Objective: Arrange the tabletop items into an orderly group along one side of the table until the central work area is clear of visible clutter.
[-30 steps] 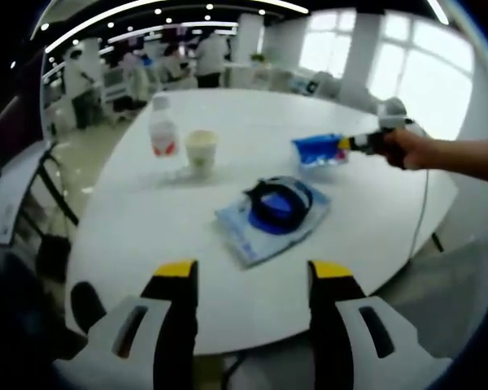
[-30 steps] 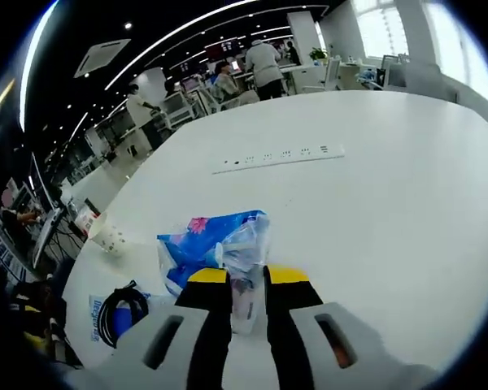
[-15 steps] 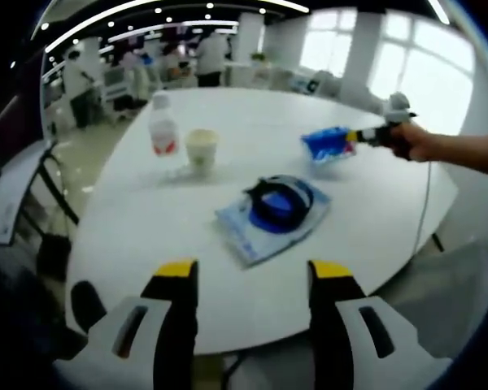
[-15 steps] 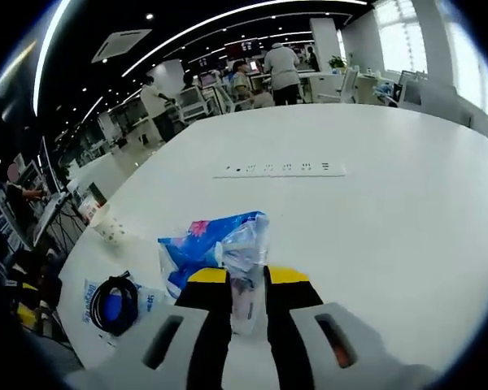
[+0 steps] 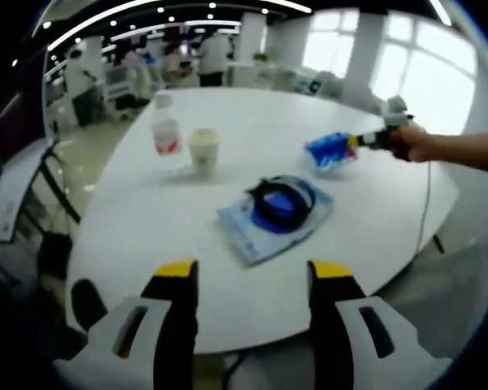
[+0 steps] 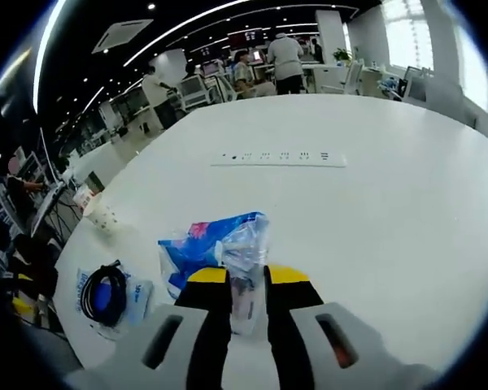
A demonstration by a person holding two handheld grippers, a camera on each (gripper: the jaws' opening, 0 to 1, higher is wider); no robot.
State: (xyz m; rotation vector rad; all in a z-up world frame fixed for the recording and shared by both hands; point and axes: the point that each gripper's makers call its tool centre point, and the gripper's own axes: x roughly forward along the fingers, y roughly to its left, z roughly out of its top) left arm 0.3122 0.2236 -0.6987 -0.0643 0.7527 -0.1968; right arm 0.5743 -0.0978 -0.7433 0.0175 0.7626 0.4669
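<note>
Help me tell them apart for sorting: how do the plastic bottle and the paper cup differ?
The plastic bottle is clear, with a white cap and a red label; the paper cup is pale, opaque and open-topped. The bottle stands taller and narrower; the cup is shorter and flares upward. Both stand upright, side by side on the white table.

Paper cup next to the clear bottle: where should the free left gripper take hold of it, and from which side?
Grip the pale paper cup across its side wall, about mid-height, coming in level from the near table edge. It stands upright and narrows downward, and the clear plastic bottle with the red label crowds its left side, so probably keep the fingers off that flank.
</note>
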